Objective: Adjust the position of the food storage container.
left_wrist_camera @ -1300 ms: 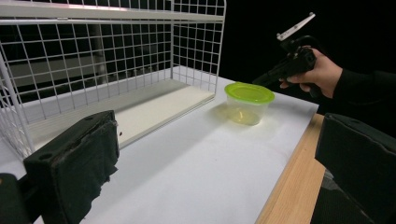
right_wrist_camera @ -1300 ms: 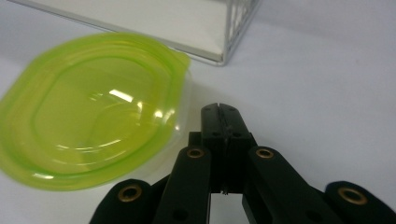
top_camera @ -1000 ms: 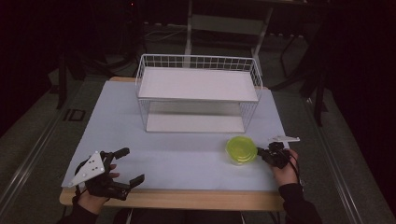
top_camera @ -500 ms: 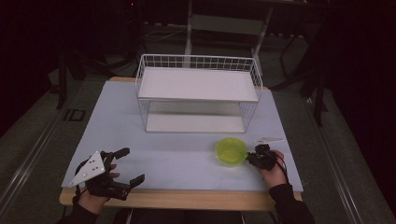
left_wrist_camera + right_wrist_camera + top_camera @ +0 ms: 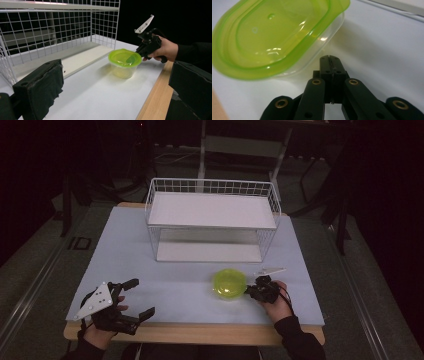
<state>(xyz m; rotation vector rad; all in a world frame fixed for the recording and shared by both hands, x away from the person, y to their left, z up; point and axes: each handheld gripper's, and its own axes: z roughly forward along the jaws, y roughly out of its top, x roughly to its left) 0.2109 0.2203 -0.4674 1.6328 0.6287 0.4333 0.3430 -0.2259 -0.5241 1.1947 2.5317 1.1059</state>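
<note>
A clear plastic container with a lime-green lid (image 5: 229,283) (image 5: 125,62) (image 5: 274,37) stands on the white table, in front of the wire rack. My right gripper (image 5: 249,291) (image 5: 137,52) (image 5: 329,58) is shut with nothing between its jaws. Its closed tips rest against the container's clear right wall, just under the lid's rim. My left gripper (image 5: 140,298) (image 5: 113,82) lies near the table's front left corner. It is open and empty, and it points across the table towards the container.
A white wire rack (image 5: 212,220) (image 5: 50,25) with two shelves stands at the back middle of the table (image 5: 150,265). The wooden front edge (image 5: 200,332) runs just below both hands. Dark floor surrounds the table.
My right gripper has moved left, and the green-lidded container has slid left ahead of its closed tips. The left gripper has stayed in place.
</note>
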